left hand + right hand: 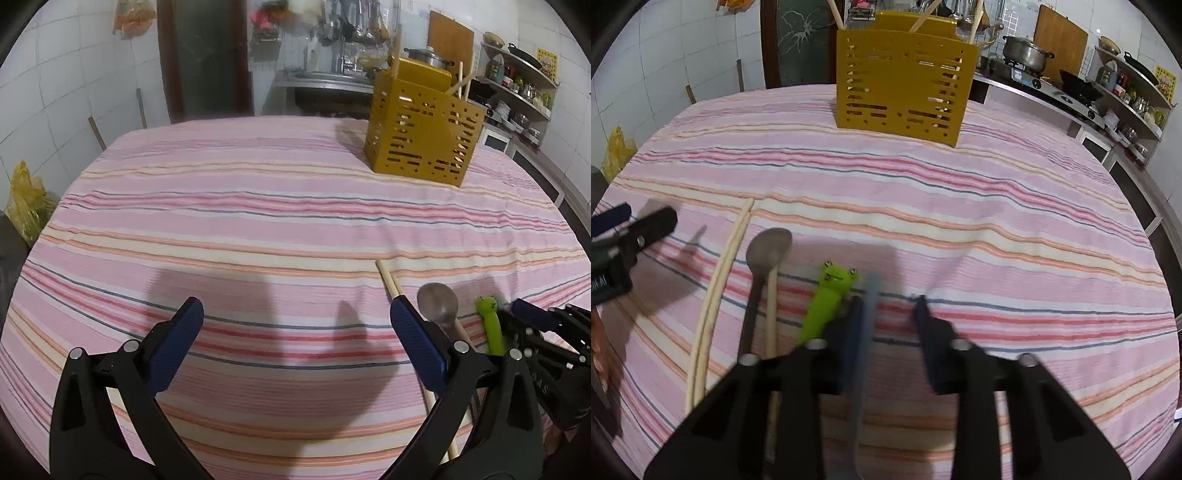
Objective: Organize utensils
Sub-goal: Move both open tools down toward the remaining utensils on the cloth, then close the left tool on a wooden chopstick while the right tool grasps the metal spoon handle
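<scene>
Holder (899, 85) at cloth's (997, 206) far edge; chopsticks (720, 280), spoon (764, 258) near-left.

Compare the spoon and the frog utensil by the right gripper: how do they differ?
The spoon is dull grey metal with a plain oval bowl; the frog utensil is bright green, topped with a cartoon frog face. The spoon lies farther left, next to the chopsticks, apart from the right gripper; the frog utensil lies right against its left finger. Both lie flat on the striped cloth, heads toward the yellow holder.

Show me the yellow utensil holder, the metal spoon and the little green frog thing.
yellow utensil holder (901, 88), right wrist view, perforated front wall
metal spoon (769, 245), right wrist view, bowl
green frog utensil (836, 275), right wrist view, frog face
</scene>
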{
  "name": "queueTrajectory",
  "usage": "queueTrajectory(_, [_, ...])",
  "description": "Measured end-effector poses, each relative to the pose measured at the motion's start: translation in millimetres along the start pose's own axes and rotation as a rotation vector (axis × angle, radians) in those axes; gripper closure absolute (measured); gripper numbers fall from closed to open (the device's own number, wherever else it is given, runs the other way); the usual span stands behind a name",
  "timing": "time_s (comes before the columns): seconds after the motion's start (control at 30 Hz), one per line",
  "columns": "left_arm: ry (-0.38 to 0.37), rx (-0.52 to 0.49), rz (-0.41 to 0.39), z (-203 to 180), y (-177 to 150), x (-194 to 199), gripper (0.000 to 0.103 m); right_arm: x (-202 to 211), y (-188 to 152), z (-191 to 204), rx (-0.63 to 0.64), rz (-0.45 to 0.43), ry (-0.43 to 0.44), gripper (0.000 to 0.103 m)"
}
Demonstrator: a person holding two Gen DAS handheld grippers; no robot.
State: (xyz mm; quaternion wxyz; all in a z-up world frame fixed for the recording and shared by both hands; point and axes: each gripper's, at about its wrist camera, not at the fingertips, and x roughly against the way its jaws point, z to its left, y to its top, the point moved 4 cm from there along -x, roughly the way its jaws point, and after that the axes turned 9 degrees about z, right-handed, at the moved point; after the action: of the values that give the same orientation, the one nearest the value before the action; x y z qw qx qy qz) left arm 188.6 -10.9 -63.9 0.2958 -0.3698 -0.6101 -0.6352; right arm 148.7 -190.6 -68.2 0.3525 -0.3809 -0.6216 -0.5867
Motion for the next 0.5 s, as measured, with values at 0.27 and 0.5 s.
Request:
queueTrajectory(0.27, [0.012, -0.044, 0.043, -24.3, -4.8, -12.2, 0.005, -3.7, 4.2, -13.8, -0.007, -0.013, 0.018, 0.093])
queueTrajectory(0.5, [0.035, -0.049, 0.110, -33.4, -9.7, -31.0, 0.006, -6.7, 6.1, -30.2, -0.018, -0.010, 0.039, 0.094])
